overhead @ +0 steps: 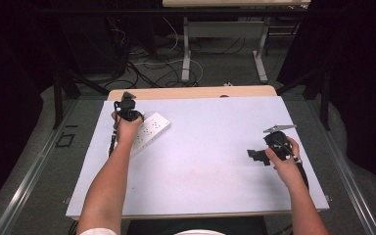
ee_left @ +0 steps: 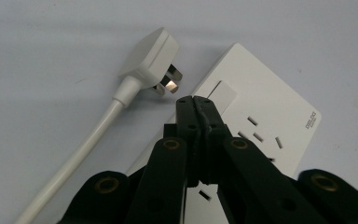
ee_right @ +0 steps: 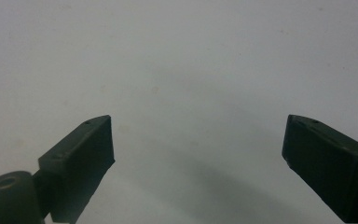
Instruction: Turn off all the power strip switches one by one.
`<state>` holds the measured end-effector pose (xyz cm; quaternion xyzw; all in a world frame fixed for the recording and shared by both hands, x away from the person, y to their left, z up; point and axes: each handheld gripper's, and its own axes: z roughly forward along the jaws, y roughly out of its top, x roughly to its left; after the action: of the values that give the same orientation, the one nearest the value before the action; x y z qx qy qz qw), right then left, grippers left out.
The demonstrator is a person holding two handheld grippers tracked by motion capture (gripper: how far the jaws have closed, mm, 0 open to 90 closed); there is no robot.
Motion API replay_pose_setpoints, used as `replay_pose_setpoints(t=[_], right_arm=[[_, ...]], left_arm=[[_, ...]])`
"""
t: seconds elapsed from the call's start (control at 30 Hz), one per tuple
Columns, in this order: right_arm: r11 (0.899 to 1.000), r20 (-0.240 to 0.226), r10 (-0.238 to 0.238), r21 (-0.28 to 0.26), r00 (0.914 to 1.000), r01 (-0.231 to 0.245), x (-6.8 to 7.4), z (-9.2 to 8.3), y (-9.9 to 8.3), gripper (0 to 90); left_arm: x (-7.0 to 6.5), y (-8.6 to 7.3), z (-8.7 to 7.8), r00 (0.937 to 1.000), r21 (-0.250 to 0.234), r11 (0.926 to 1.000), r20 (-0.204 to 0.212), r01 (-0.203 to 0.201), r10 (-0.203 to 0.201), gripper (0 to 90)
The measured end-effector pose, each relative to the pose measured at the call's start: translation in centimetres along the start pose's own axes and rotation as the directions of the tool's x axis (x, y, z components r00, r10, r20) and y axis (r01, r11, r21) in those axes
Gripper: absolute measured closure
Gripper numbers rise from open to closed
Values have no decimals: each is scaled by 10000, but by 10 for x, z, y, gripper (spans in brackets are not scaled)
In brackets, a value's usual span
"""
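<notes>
The plug [ee_left: 151, 58] is seen lying unplugged at upper left of the left gripper view, just beside the power strip [ee_left: 265, 116]; plugging in is judged still outstanding. The left gripper [ee_left: 196, 100] is closed on nothing above the strip, and the right gripper [ee_right: 198, 140] is held wide open and empty.

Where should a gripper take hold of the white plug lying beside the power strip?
Grip the white plug across its flat body, coming from above with jaws on its two long sides. It lies flat on the table, prongs toward the power strip, cord trailing away, so both sides look free.
</notes>
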<state>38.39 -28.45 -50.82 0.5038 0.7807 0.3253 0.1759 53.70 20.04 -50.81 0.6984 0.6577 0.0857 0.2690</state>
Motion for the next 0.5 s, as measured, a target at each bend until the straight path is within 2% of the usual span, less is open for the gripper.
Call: replay_pose_setpoints(t=[0.1,0.13,0.27,0.5], right_arm=[[10000,-4,-8,4,10000,8,0,0,0,82],[10000,-26,-23,11,10000,23,0,0,0,82],[10000,-6,-3,-8,10000,3,0,0,0,82],[10000,-19,-16,9,10000,16,0,0,0,82]], left_arm=[[0,-2,2,10000,-106,9999,10,37,-37,900],[0,-2,2,10000,93,10000,42,-6,6,900],[0,-3,4,10000,94,9999,-16,86,-85,900],[0,-4,4,10000,112,9999,-44,-5,5,900]])
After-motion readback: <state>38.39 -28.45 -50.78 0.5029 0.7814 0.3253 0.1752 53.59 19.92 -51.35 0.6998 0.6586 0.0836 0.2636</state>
